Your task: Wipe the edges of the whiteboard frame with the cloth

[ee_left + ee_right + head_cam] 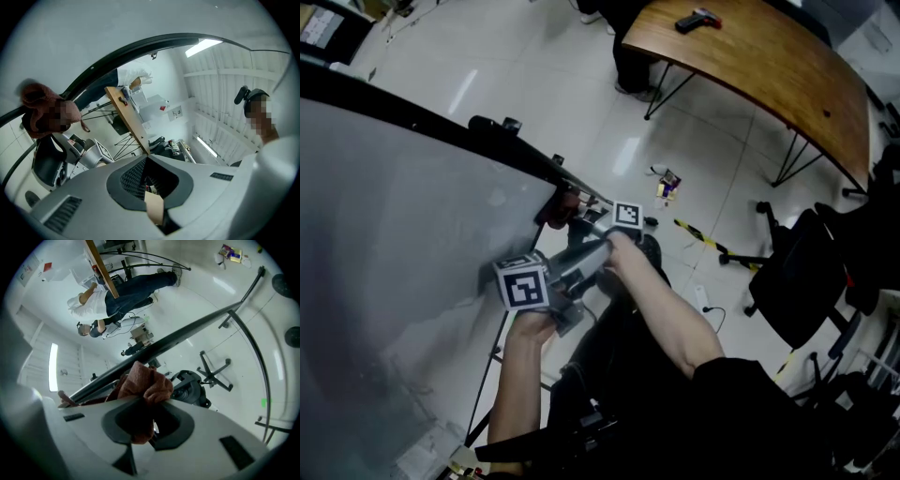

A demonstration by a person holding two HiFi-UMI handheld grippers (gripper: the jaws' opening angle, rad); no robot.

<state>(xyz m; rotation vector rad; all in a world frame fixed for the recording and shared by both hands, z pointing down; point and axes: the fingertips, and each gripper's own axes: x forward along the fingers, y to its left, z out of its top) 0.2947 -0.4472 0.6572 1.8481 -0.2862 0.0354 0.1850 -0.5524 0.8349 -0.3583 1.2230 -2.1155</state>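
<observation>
The whiteboard [394, 244] fills the left of the head view, its black frame edge [441, 127] running diagonally down to the right. A reddish-brown cloth [557, 208] is pressed against the frame's lower end. My right gripper [577, 214] is shut on the cloth [143, 383], right against the dark frame bar [187, 336]. My left gripper [574, 277] sits just below it, in front of the board's edge, with its jaws together and nothing between them [154, 206]. In the left gripper view the cloth [40, 96] hangs at the left, by the curved frame [140, 44].
A curved wooden table [759, 56] stands at the back right with a person beside it [628, 42]. A black office chair [806, 272] is to my right. Small items [667, 184] and a cable lie on the white floor. The board's stand legs [492, 375] run below.
</observation>
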